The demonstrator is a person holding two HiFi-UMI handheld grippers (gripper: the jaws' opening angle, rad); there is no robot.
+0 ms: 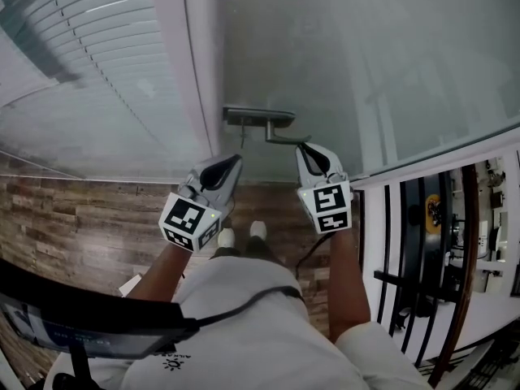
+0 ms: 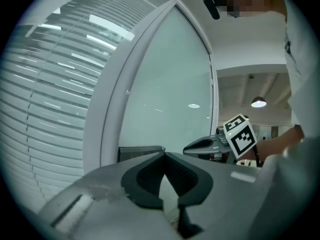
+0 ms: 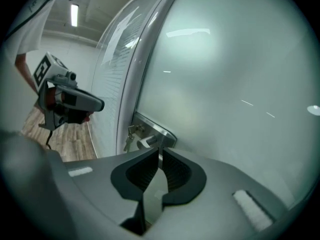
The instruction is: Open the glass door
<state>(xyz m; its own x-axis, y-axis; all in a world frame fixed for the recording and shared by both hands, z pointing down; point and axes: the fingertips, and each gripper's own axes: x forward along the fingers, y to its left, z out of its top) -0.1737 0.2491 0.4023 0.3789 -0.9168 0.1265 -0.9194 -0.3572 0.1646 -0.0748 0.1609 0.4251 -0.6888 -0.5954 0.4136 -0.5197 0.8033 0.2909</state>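
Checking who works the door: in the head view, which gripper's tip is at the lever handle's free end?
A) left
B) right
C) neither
B: the right gripper has its tip at the lever handle's end; the left gripper sits apart, to its left.

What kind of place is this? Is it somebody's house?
Probably an office or a similar building, though I can't be sure. There's a frosted glass door with a metal lever handle, long window blinds beside it, and a wood-look floor.

head view looks down; all share glass door (image 1: 366, 55).
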